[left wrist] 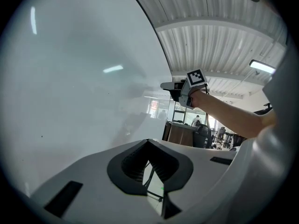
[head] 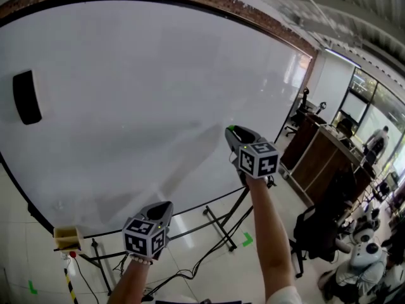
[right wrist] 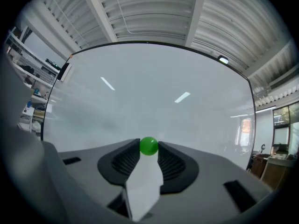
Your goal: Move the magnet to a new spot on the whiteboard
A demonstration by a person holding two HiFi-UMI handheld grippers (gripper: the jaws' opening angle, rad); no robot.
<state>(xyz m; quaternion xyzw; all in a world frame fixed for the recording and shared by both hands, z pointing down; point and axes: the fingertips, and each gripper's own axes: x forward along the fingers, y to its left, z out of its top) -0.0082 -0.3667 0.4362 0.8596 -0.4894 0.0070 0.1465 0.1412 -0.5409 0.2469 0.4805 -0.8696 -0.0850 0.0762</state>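
Nearest the camera, the left gripper [head: 166,206] hangs low in front of the whiteboard's [head: 139,94] bottom edge. Its jaws are pressed together with nothing in them, so it's just idling.

The right gripper [head: 233,130] is further out, up toward the whiteboard's lower right part, and it's clamped on the green magnet [right wrist: 149,145], a little round ball pinched right at the jaw tips. From the right gripper view the whole whiteboard fits in frame, so I'd say the magnet is off the surface and this is the carry step. Next move as I see it: pick a bare patch, push straight in until the magnet sticks, then let go.

Far upper left on the whiteboard sits a black eraser [head: 26,97].

No writing or brand I can read anywhere, only the square marker patterns on the gripper cubes.
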